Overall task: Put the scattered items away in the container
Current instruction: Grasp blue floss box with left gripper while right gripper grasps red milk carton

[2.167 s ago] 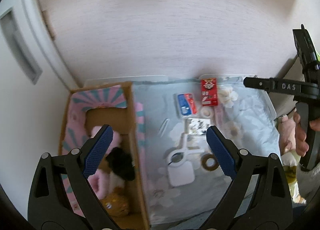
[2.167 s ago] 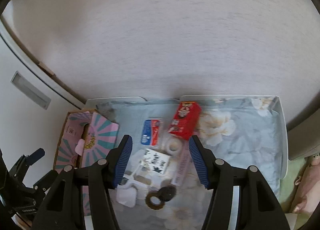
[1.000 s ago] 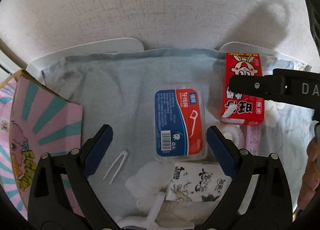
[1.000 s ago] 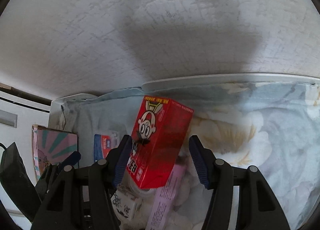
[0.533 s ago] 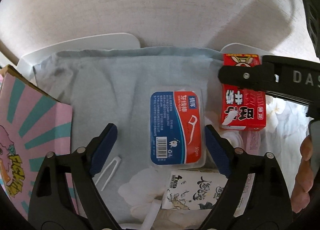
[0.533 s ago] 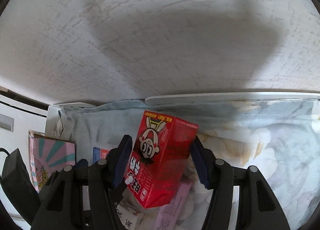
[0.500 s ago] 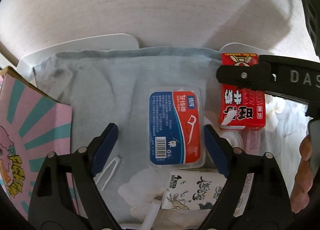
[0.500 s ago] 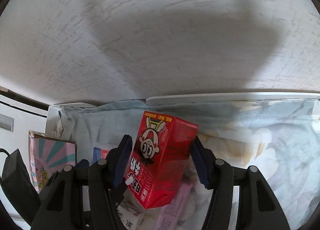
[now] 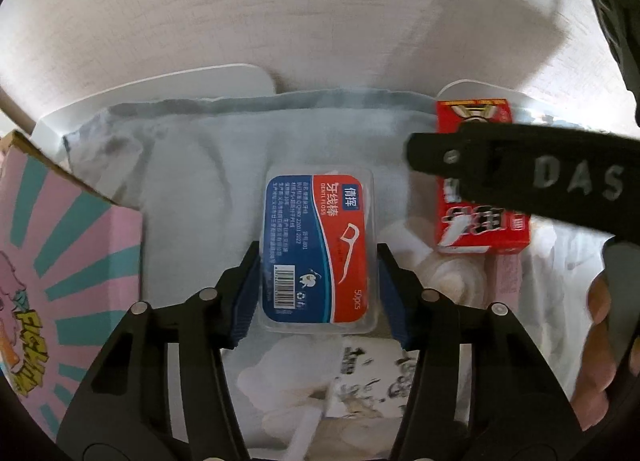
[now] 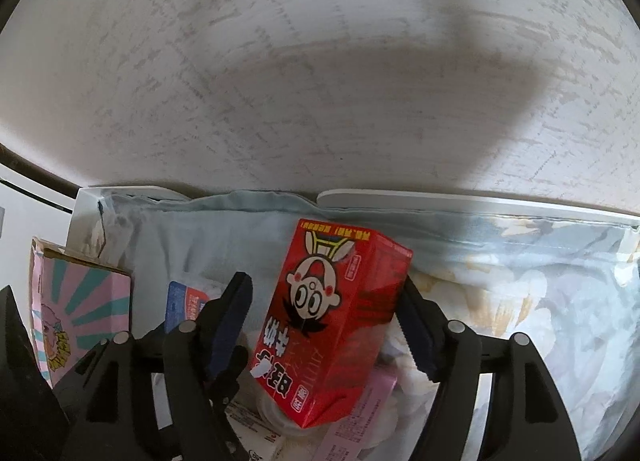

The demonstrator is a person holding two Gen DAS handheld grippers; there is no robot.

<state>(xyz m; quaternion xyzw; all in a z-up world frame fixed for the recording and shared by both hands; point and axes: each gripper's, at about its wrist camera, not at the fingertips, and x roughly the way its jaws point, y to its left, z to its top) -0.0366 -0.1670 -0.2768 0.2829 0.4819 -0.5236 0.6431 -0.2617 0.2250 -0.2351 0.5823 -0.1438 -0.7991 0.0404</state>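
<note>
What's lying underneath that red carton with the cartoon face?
Under the red carton show a pale round roll and a pink packet, on the flowered cloth. Whatever lies under its middle is covered.

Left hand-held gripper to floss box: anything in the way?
Nothing visible. The left hand-held gripper already straddles the dental floss box, one finger against each long side; no object lies between fingers and box.

Floss box point(image 9: 318, 249) on the cloth point(image 9: 192, 165), between the left gripper point(image 9: 318, 293) fingers. Carton point(image 10: 332, 321) to its right (nearer the cloth's far edge), between the right gripper point(image 10: 324, 325) fingers, lying on other small items. Patterned container point(image 9: 52, 261) off the cloth's left edge.
</note>
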